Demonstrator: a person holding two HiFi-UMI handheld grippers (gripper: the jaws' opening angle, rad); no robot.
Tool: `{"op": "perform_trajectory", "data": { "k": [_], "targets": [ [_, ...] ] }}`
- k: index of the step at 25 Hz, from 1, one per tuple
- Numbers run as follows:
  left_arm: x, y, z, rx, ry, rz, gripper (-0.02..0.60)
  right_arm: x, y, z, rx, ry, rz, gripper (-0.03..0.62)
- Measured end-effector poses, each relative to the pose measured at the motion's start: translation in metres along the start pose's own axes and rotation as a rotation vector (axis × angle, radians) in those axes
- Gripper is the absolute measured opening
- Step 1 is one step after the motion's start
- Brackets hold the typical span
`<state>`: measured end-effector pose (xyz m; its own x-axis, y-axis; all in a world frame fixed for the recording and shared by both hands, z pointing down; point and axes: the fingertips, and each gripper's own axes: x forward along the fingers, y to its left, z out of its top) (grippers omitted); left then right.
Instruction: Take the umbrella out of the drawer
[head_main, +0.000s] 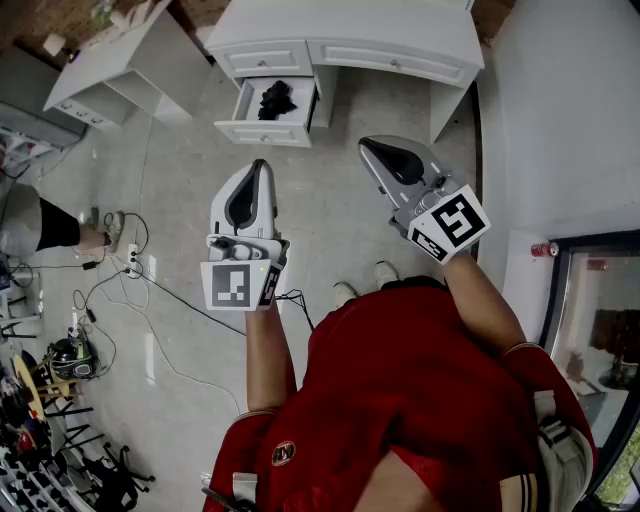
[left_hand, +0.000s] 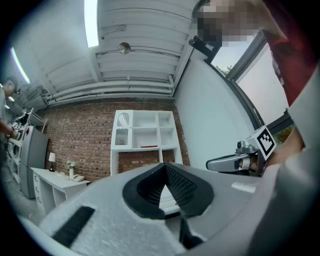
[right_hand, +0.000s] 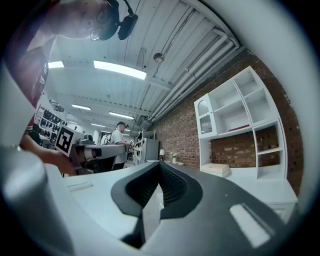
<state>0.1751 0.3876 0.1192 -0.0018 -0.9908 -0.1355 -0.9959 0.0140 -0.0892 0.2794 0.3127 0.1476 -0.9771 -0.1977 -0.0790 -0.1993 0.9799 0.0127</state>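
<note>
A black folded umbrella (head_main: 275, 100) lies in the open white drawer (head_main: 262, 131) on the left side of the white desk (head_main: 400, 40). My left gripper (head_main: 260, 166) hangs in the air well short of the drawer, shut with nothing between its jaws. My right gripper (head_main: 369, 149) floats beside it to the right, also shut and empty. In the left gripper view the left gripper (left_hand: 164, 169) points at a white shelf unit (left_hand: 145, 132) on a brick wall, with the right gripper (left_hand: 227, 162) alongside. In the right gripper view the right gripper (right_hand: 160, 167) faces the same wall.
A low white shelf cabinet (head_main: 110, 70) stands left of the desk. Cables (head_main: 160, 295) and a power strip trail over the floor at the left, near a standing person's leg (head_main: 45, 225). A white wall (head_main: 560, 120) lies to the right, with a red can (head_main: 545, 248) by it.
</note>
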Motion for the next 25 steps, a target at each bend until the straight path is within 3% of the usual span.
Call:
{"op": "perform_trajectory", "data": {
  "k": [16,25],
  "targets": [
    [-0.046,0.072,-0.022,-0.021,0.01,0.018,0.008,0.05,0.042,-0.017,-0.002,0.02,-0.013,0.011],
    [-0.01,0.118,-0.041,-0.006,0.055,0.018,0.008,0.104,0.015,-0.038,0.013,0.035,-0.009,0.011]
  ]
}}
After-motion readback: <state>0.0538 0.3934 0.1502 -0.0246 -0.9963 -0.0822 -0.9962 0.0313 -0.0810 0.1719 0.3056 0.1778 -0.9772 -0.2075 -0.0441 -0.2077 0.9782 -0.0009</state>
